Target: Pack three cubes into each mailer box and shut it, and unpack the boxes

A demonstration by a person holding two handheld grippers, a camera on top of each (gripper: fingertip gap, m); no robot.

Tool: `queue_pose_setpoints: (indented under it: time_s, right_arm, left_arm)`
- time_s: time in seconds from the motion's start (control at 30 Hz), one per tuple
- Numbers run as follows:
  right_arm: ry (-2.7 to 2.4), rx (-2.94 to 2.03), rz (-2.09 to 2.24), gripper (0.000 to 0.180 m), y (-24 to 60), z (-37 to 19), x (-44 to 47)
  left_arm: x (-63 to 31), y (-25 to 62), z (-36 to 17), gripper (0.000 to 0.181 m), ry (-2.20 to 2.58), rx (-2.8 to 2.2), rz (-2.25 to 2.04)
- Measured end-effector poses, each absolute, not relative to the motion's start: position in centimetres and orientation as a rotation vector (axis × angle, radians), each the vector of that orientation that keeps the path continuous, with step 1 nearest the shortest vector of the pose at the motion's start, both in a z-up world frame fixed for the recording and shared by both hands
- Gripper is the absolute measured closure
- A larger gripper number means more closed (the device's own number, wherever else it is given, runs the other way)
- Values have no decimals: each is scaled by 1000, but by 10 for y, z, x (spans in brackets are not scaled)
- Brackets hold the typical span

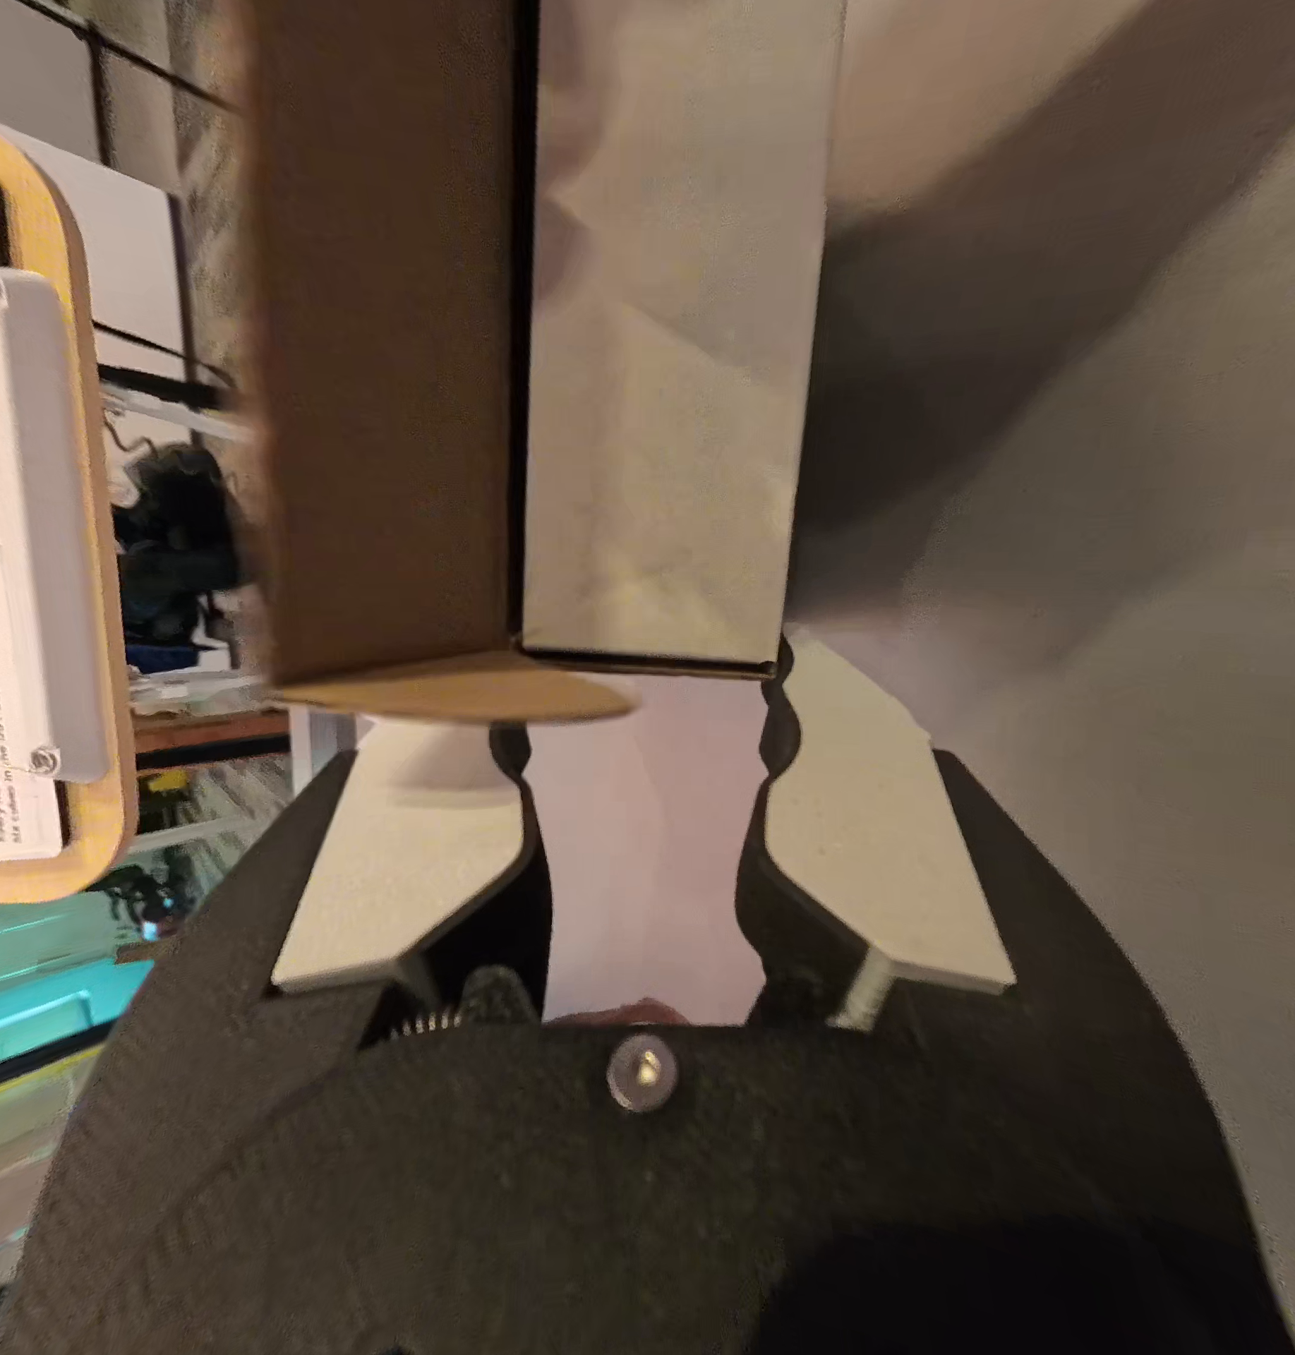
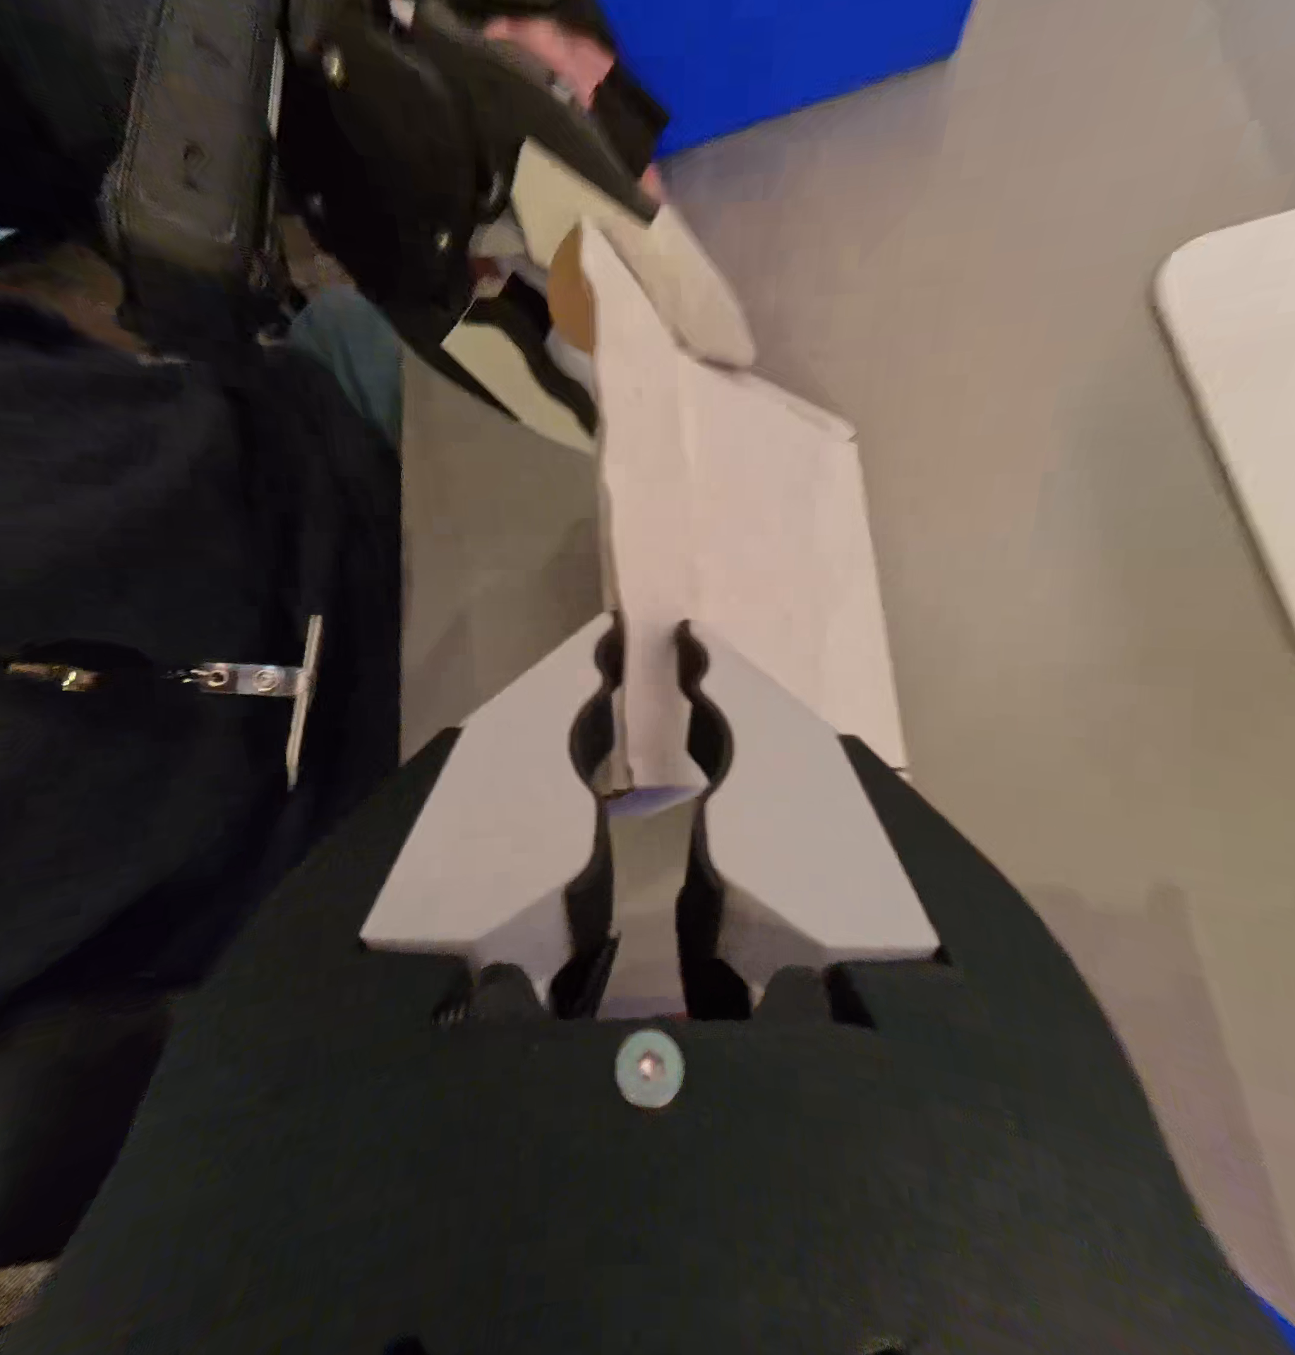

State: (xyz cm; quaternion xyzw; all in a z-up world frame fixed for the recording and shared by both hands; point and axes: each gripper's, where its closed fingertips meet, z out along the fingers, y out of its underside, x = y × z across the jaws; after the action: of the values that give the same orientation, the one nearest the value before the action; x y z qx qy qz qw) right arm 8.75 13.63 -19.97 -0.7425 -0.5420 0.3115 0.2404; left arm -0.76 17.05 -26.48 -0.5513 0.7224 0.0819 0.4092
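A mailer box (image 1: 666, 366), white outside and brown inside, is held up off the grey table. In the left wrist view its near end sits at my left gripper (image 1: 640, 700). The jaws stand wide apart, the right fingertip touches the box's corner, and a brown flap (image 1: 468, 693) covers the left fingertip. My right gripper (image 2: 650, 629) is shut on a white panel of the box (image 2: 732, 513). The left gripper (image 2: 556, 293) shows at the box's far end in the right wrist view. No cubes are in view. Both views are blurred.
A wood-framed sign with a white card (image 1: 36, 550) stands at the left, with teal items (image 1: 50, 982) below it. A person in dark clothes (image 2: 153, 586) is at the left. A white tray (image 2: 1260, 410) lies on the grey table (image 2: 1033, 660), and a blue item (image 2: 776, 66) is beyond.
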Motion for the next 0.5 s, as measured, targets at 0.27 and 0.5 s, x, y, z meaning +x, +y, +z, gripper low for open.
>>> queue_pose_setpoints:
  time_s: [0.27,0.5]
  right_arm:
    - [-1481,-2029,625,180,151,-197,90]
    - [-1356,-2028,735,179,155,-195,88]
  left_arm:
    - [-8,166,-265,119,1812,-1387,192]
    - [-9,165,-264,119,1784,-1393,155]
